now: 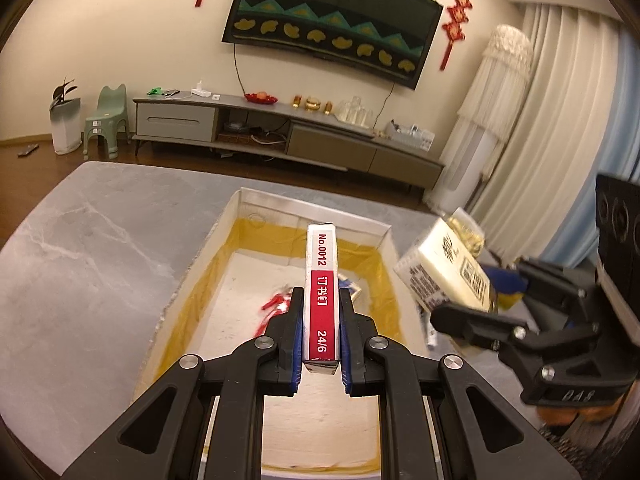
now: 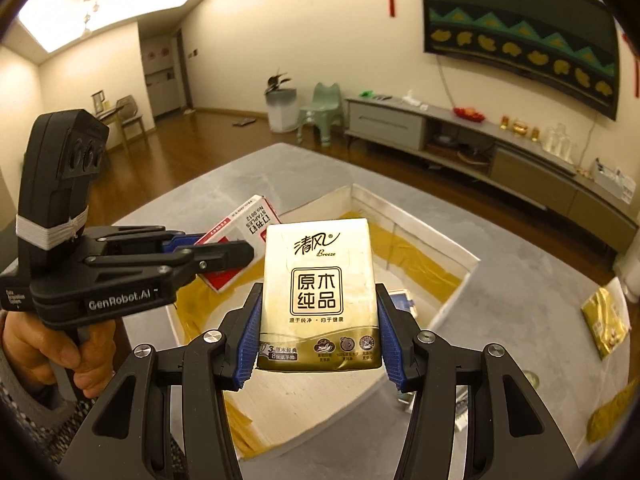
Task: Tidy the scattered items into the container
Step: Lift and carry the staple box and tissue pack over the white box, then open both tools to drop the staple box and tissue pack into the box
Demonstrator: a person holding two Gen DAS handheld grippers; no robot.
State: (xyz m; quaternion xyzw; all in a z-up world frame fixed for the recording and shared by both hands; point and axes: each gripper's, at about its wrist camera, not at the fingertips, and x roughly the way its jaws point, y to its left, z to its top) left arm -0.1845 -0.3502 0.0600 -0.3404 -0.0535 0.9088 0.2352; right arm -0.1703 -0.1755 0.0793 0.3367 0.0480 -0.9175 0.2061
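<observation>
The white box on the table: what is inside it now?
Inside the white box lie a red item and a blue-and-white item. The staple box and tissue pack, held above, hide part of the floor.

one staple box (image 1: pixel 321 296), one tissue pack (image 2: pixel 320 296), one container (image 1: pixel 224 240)

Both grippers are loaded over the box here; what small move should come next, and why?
Probably lower the left gripper slightly and open it. Its staple box already hangs over the open container, above bare floor beside a red item. The right gripper, clamped on the tissue pack, can follow.
</observation>
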